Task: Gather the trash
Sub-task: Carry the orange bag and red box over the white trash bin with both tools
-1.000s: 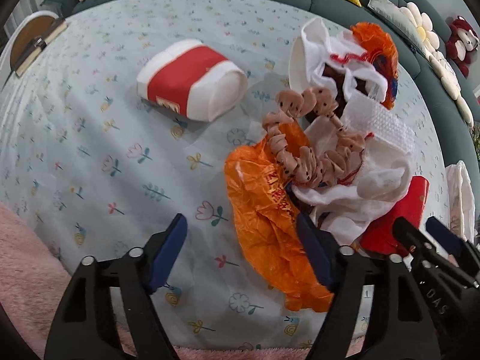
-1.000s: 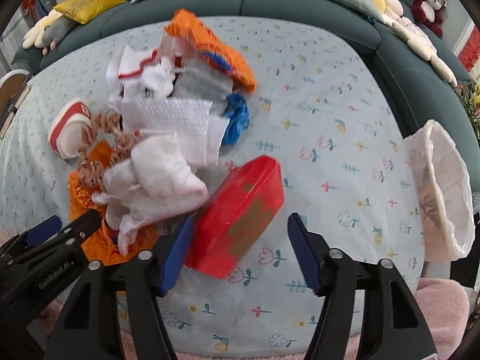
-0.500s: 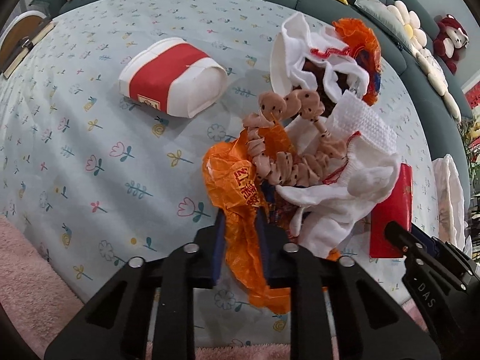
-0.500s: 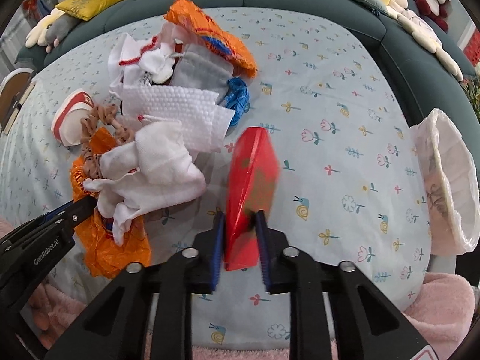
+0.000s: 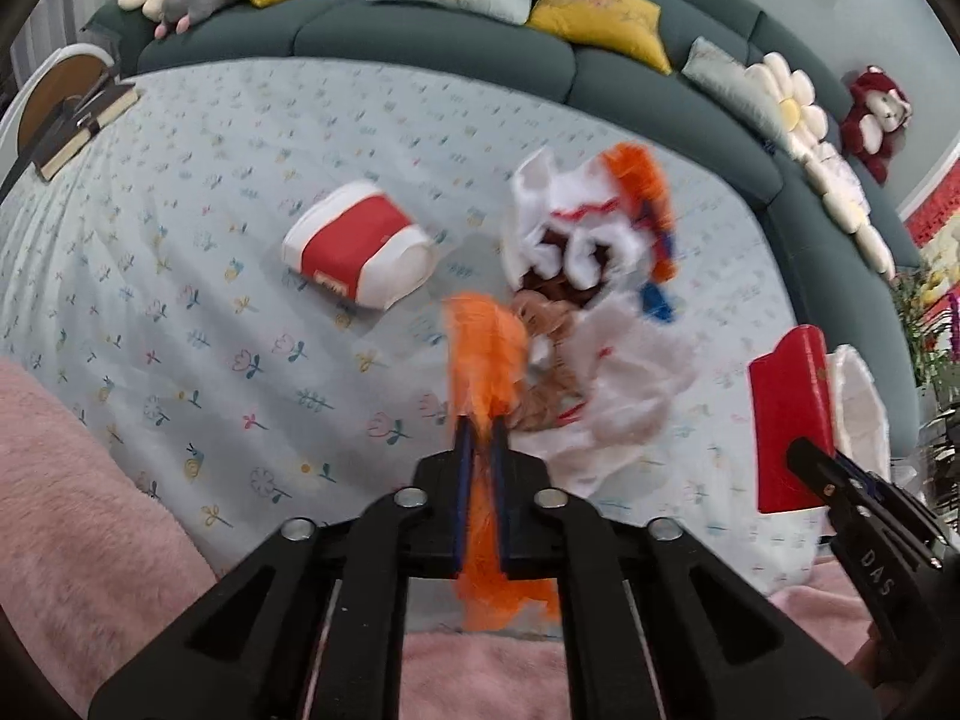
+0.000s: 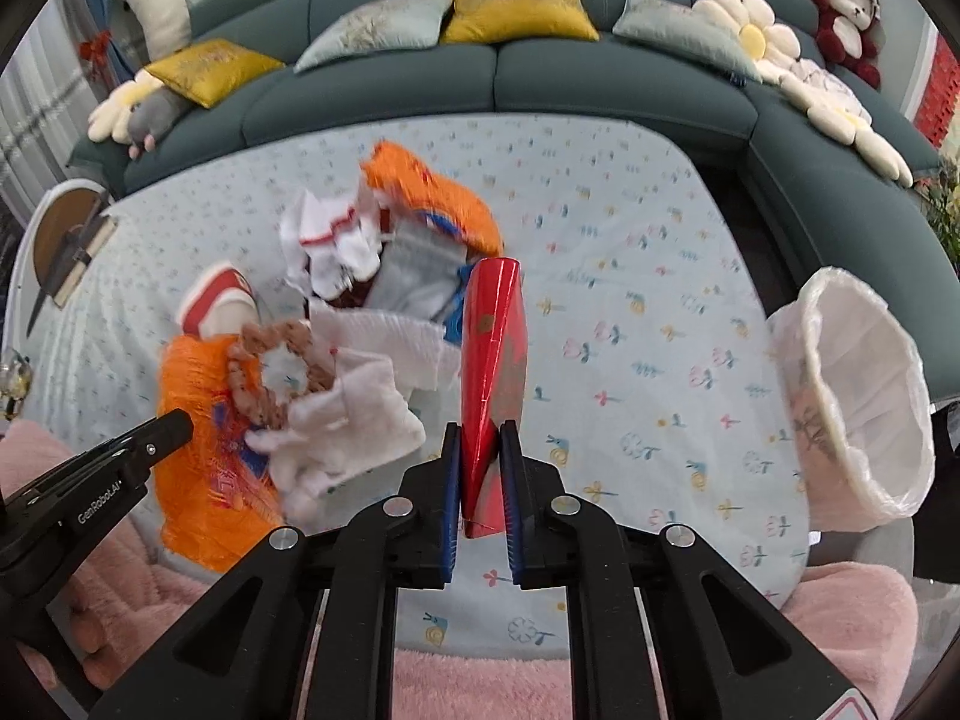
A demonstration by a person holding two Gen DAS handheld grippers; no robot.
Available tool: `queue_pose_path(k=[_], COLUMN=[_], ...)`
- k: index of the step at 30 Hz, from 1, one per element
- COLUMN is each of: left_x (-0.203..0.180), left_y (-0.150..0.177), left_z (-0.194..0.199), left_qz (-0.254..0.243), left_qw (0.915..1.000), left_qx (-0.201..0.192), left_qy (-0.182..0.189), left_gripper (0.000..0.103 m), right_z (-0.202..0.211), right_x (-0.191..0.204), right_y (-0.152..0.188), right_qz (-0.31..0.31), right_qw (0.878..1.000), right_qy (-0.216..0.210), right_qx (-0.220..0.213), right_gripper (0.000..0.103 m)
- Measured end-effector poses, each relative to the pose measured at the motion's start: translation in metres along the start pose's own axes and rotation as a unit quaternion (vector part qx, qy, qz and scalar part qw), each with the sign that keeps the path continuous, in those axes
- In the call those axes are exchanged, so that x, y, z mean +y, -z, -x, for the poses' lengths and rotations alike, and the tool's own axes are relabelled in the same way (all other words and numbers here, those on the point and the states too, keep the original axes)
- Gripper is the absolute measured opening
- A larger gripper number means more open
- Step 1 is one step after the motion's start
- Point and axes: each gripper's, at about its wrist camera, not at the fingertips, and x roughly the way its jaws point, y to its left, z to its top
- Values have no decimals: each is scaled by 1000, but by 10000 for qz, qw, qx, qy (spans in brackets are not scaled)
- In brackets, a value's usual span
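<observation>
My left gripper (image 5: 480, 438) is shut on an orange plastic bag (image 5: 483, 354) and holds it lifted above the floral cloth; the bag also shows in the right wrist view (image 6: 198, 438). My right gripper (image 6: 480, 441) is shut on a red box (image 6: 495, 354), held upright above the cloth; it shows in the left wrist view (image 5: 789, 414) too. A heap of white tissues (image 6: 360, 414), a brown beaded ring (image 6: 270, 366) and another orange wrapper (image 6: 432, 192) lies at centre left. A red-and-white paper cup (image 5: 360, 252) lies on its side.
A bin lined with a white bag (image 6: 864, 384) stands at the table's right edge. A teal sofa (image 6: 540, 78) with cushions and plush toys curves behind. A pink rug (image 5: 78, 480) lies at the near side. A book (image 5: 78, 126) sits on a side table far left.
Both grippers closed from open, the left on the orange bag, the right on the red box. Both have since lifted and pulled back with their loads.
</observation>
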Motion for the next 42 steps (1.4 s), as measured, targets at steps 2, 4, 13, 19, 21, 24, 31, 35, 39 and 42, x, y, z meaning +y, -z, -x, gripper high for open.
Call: queue_pose_path(k=[2, 4, 13, 19, 21, 24, 31, 35, 39, 42], left_x=[-8, -18, -61, -102, -120, -144, -205, -238, -266, -285], left_y=[0, -2, -5, -6, -6, -7, -3, 1, 5, 9], left_z=[11, 21, 50, 59, 59, 58, 51, 45, 39, 33], left_qz=[-48, -135, -474, -826, -970, -1145, -1617, -1862, -2096, -2245], left_qw=[9999, 9995, 9967, 9929, 9910, 9882, 9796, 9741, 9686, 9648], left_qx=[-131, -237, -448, -523, -525, -513, -474, -416, -362, -299], left_qy=[75, 153, 473, 678, 758, 875, 1096, 1211, 1283, 1339], left_gripper=[4, 4, 4, 4, 4, 4, 4, 4, 4, 4], right_z=[9, 17, 54, 71, 74, 78, 84, 85, 83, 80], right_x=[-4, -7, -34, -64, -74, -93, -146, -174, -199, -216], right_y=[-1, 0, 2, 2, 3, 4, 9, 12, 13, 14], right_qz=[0, -13, -215, -402, -466, -608, -1034, -1262, -1492, -1639], right_qw=[9999, 9998, 9982, 9963, 9956, 9943, 9894, 9861, 9820, 9791], right_qy=[-26, -59, -156, -61, -11, 79, 332, 431, 545, 622], right_qx=[-104, -172, -531, -759, -811, -874, -965, -992, -1027, -1035], right_gripper=[12, 12, 12, 12, 12, 12, 12, 12, 12, 12])
